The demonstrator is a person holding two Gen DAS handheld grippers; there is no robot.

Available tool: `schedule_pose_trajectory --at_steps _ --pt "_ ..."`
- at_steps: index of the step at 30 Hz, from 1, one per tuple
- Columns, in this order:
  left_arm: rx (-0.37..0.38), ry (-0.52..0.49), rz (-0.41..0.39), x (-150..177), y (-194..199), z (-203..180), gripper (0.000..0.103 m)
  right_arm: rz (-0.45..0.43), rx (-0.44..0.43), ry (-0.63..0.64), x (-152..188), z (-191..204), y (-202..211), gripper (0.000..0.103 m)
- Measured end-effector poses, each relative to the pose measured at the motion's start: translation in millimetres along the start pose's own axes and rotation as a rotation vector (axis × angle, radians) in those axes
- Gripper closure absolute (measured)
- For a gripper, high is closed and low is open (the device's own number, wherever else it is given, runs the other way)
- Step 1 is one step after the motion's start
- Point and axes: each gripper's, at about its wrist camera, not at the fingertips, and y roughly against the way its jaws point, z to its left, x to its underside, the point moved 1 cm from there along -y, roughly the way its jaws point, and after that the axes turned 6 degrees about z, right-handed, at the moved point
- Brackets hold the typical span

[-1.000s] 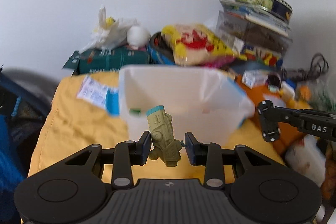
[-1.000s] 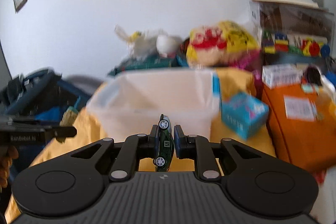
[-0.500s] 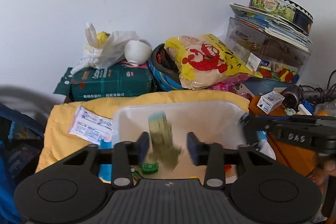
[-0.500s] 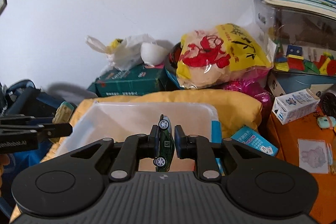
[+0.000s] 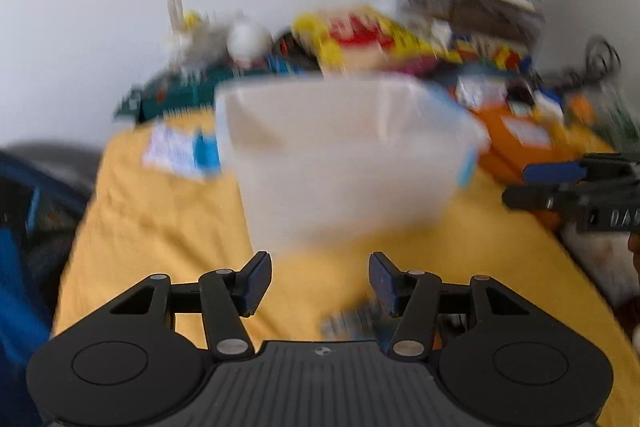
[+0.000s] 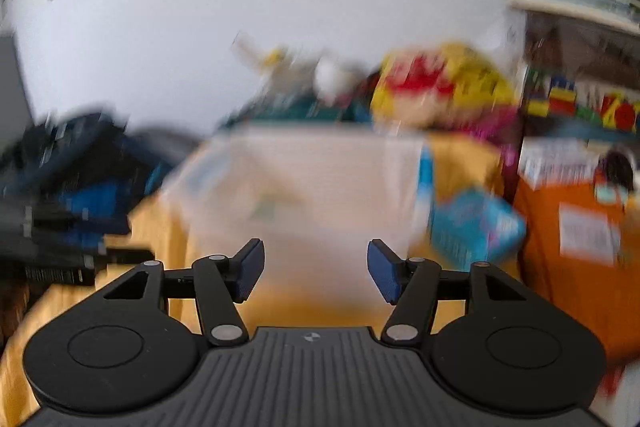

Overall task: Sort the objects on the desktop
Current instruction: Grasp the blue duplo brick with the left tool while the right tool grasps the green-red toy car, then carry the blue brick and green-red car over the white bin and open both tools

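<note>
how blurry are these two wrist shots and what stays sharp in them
Left wrist view: heavy motion blur smears the translucent bin and the yellow cloth; only the left gripper is crisp, jaws opening, empty. Right wrist view: same smear behind the sharp right gripper, also opening, empty.

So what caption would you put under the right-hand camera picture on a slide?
Right gripper, jaws opening and empty, faces the translucent plastic bin on a yellow cloth; picture motion-blurred.

Smearing across both views: white bin (image 5: 344, 163) contents unreadable, clutter behind melting into streaks. Blurring a small grey-blue thing (image 5: 348, 321) beside the left tool's (image 5: 320, 285) right finger beyond telling. Cropping the right tool (image 5: 576, 193) at the frame edge.
</note>
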Motion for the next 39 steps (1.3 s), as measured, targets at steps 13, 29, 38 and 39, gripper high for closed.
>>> schedule_pose_trajectory --at_steps 13,29,38,39 --pt "-0.002 -0.040 0.159 71.9 -40.1 -31.1 0.046 0.284 -0.096 -0.055 107.5 55.0 -22.0 0.061" --pt "-0.006 -0.022 0.180 75.7 -48.3 -20.9 0.059 0.293 -0.127 -0.217 111.0 63.9 -49.0 0.069" --pt "0.000 -0.047 0.170 77.5 -51.8 -24.1 0.076 0.251 -0.099 -0.068 95.8 73.0 -39.9 0.081" --pt "0.001 -0.039 0.167 77.0 -51.8 -23.7 0.077 0.248 -0.089 -0.067 95.9 70.8 -37.1 0.081"
